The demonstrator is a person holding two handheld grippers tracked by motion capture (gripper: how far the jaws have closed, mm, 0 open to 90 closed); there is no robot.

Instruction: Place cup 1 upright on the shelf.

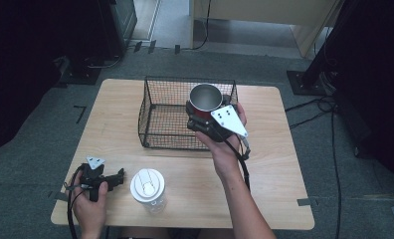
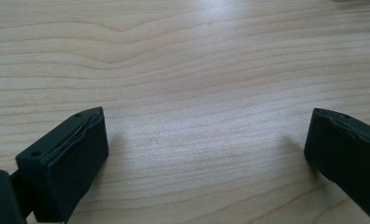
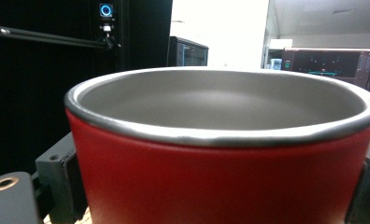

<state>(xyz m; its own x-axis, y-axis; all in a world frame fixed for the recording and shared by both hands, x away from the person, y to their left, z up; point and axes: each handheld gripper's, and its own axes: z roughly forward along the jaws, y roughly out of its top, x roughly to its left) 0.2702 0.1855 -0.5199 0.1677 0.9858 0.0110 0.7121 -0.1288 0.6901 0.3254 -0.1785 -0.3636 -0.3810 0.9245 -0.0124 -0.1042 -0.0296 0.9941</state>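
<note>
One red steel cup with bare metal rim (image 1: pixel 205 99), upright, clamped by right tool (image 1: pixel 201 118) over black wire basket (image 1: pixel 155 112). Rigid, light, smooth-walled, slippery; grip low on body. Left tool (image 2: pixel 206 149) released, on wooden tabletop (image 2: pixel 183 70).

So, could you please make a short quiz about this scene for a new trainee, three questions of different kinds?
1. True or false: the red cup stands on the table beside the wire basket.
2. Which gripper has its jaws wide apart with nothing between them? A) left gripper B) right gripper
3. Fill in: the white-lidded bottle stands nearest the ___ hand.

Key:
1. False; the right gripper holds it over the basket, upright, jaws on its two sides.
2. A; bare wood lies between its jaws.
3. Left.
</note>
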